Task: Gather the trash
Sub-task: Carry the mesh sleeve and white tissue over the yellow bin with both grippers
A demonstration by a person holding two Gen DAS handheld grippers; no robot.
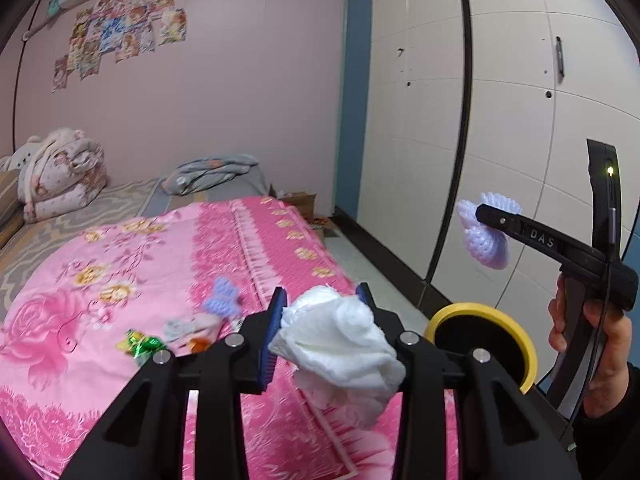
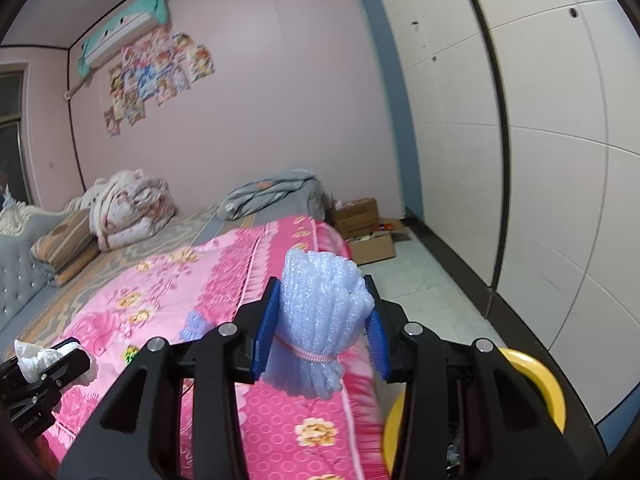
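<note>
My left gripper (image 1: 321,293) is shut on a crumpled white tissue (image 1: 340,344) and hangs above the right edge of the pink flowered bedspread (image 1: 120,264). My right gripper (image 2: 322,285) is shut on a pale lilac foam net bundle (image 2: 320,312) tied with a pink band, up in the air by the bed's edge. A yellow-rimmed bin (image 1: 480,312) (image 2: 536,376) stands on the floor below both. On the bedspread lie another lilac foam piece (image 1: 222,296), a green wrapper (image 1: 140,346) and a grey-pink wad (image 1: 188,328). Each view shows the other gripper (image 1: 480,213) (image 2: 74,351) with its load.
White wardrobe doors (image 1: 500,120) run along the right, leaving a narrow strip of tiled floor (image 2: 420,280) beside the bed. Cardboard boxes (image 2: 360,216) sit on the floor at the far end. Folded quilts (image 1: 60,176) are piled by the headboard. A hand (image 1: 592,340) grips the right tool.
</note>
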